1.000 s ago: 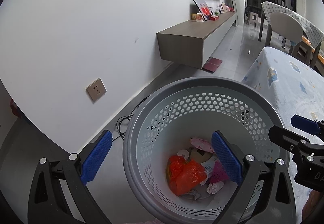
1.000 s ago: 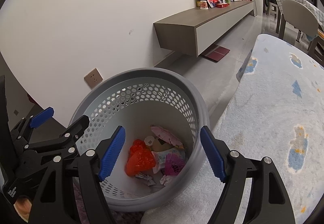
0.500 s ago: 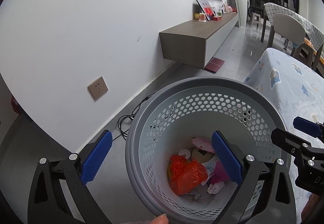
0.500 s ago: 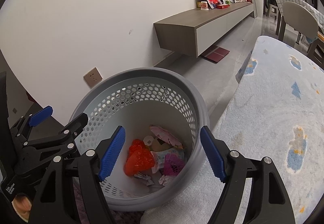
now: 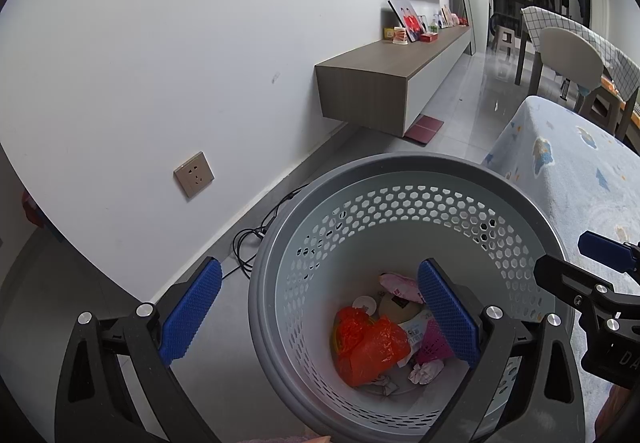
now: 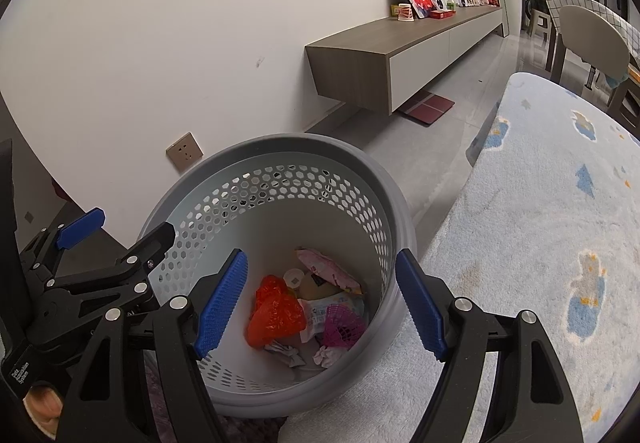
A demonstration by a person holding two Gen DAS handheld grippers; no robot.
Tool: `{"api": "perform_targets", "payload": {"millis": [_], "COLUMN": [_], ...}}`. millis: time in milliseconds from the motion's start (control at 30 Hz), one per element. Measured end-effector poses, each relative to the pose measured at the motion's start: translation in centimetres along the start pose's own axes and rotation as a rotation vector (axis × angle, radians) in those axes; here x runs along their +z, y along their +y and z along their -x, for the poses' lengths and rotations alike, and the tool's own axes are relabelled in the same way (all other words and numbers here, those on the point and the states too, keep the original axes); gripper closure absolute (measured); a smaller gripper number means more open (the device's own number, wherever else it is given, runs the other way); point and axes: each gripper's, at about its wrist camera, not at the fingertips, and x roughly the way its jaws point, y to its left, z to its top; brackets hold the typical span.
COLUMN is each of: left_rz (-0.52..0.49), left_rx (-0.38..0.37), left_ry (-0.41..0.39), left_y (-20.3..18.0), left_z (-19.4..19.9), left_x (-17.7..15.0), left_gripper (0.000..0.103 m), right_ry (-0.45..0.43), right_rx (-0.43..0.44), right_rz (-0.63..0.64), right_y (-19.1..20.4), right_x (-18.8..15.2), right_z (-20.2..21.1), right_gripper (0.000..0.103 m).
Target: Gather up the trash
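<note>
A grey perforated basket (image 5: 400, 159) stands on the floor and holds trash: an orange plastic bag (image 5: 368, 347), a pink wrapper (image 5: 396, 285), a magenta net (image 5: 434, 341) and crumpled paper (image 5: 424, 371). My left gripper (image 5: 320, 309) hovers over the basket's left side, open and with nothing in its jaws. My right gripper (image 6: 320, 303) hangs open above the basket (image 6: 280, 141), over the orange bag (image 6: 276, 313), and grips nothing. Each gripper shows in the other's view: the right gripper (image 5: 580, 261) at the right edge, the left gripper (image 6: 120, 233) at the left.
A light blue rug (image 6: 540, 243) with cartoon prints lies right of the basket and under its edge. Behind are a white wall with an outlet (image 5: 194, 174), a black cable (image 5: 256, 239) on the floor, a floating cabinet (image 5: 380, 83) and chairs (image 5: 568, 51).
</note>
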Motion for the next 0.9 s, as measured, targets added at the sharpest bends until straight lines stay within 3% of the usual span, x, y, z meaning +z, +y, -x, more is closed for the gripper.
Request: {"api": "perform_targets", "payload": {"millis": [900], "left_rz": [0.008], "left_rx": [-0.004], "left_ry": [-0.002], "left_y": [0.22], "left_z": [0.03], "left_x": [0.18], "left_gripper": [0.006], "right_ry": [-0.002], "right_rx": [-0.004], "right_rz": [0.007], "right_y": [0.2], "right_x": [-0.07], "right_z": [0.06], "right_gripper": [0.03]}}
